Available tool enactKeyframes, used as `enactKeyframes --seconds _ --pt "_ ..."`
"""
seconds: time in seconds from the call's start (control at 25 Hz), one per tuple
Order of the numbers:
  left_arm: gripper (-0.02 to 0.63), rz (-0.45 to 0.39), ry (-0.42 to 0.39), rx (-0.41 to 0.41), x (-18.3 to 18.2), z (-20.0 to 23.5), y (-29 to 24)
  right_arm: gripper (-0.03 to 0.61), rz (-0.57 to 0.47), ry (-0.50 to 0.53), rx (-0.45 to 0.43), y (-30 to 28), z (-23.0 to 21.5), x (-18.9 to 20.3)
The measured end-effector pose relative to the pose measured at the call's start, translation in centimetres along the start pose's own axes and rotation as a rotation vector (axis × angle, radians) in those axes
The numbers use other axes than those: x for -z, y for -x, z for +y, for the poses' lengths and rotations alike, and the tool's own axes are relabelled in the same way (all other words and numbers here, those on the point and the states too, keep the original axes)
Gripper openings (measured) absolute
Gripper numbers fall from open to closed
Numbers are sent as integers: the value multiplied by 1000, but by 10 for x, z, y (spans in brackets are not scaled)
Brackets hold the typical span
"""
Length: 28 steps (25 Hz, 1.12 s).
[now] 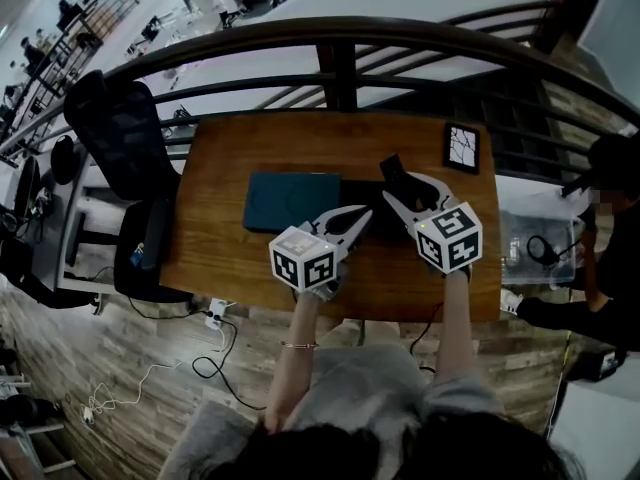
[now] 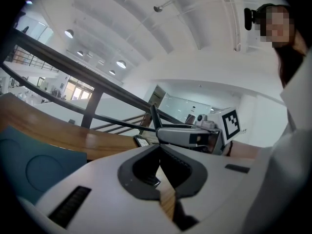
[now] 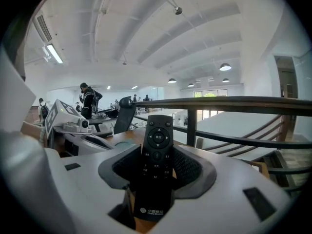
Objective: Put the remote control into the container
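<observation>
My right gripper [image 1: 400,192] is shut on the black remote control [image 1: 392,170], which stands tilted up above the wooden table [image 1: 220,238]. In the right gripper view the remote control [image 3: 156,150] sits upright between the dark pads, its buttons facing the camera. A teal box-like container [image 1: 292,201] lies at the table's middle, left of the remote control; it also fills the lower left of the left gripper view [image 2: 29,167]. My left gripper [image 1: 362,214] hovers just right of the container, shut and empty [image 2: 160,164]. A dark flat part [image 1: 352,190] beside the container is partly hidden by the grippers.
A small framed panel [image 1: 461,148] lies at the table's far right corner. A dark railing [image 1: 340,63] runs behind the table. A black office chair [image 1: 125,138] stands at the left. A person in black [image 1: 610,228] crouches to the right, beside a clear bin [image 1: 535,248].
</observation>
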<state>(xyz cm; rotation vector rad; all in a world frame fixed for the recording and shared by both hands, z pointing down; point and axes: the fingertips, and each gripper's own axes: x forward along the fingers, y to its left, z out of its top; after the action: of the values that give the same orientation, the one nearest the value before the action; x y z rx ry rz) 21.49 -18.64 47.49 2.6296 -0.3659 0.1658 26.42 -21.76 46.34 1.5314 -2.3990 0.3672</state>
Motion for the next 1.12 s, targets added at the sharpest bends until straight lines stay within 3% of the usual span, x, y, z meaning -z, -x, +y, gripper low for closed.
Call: enactKeyframes --seconds 0.48,1.12 --pt "3 -27 105 -146 12 33 -22 212 176 75 -227 -54 -12 36" --pt "3 14 211 -231 54 49 -30 212 398 178 -428 -98 4 100"
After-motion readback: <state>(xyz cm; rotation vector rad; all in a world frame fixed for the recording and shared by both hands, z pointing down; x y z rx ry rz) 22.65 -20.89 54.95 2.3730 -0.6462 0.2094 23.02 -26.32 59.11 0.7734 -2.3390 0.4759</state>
